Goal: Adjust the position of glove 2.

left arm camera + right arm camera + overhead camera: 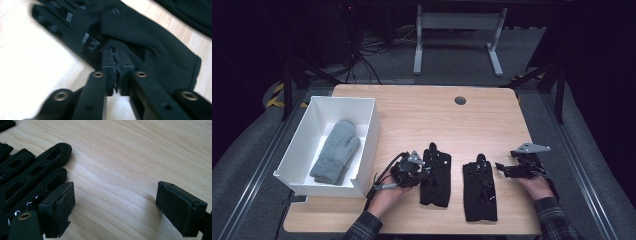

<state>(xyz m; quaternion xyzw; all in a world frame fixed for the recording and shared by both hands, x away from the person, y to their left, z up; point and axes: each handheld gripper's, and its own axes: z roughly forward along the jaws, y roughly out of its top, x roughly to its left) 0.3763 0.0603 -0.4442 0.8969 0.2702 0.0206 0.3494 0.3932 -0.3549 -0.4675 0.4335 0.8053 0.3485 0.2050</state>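
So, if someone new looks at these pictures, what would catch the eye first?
Probably the two black fabric gloves lying flat near the front of the light wooden table: the left glove is pinched by the left gripper, while the right glove lies beside the open right gripper. Next comes the white rectangular box at the table's left edge, with a grey knitted mitten inside.

The desk [412,115] is light brown wood with wavy lines. A white box [362,150] holds a grey mitten [334,150]. Two gloves [435,175] [480,190] are black with little shiny grey patches. The sleeves [554,220] are dark checked.
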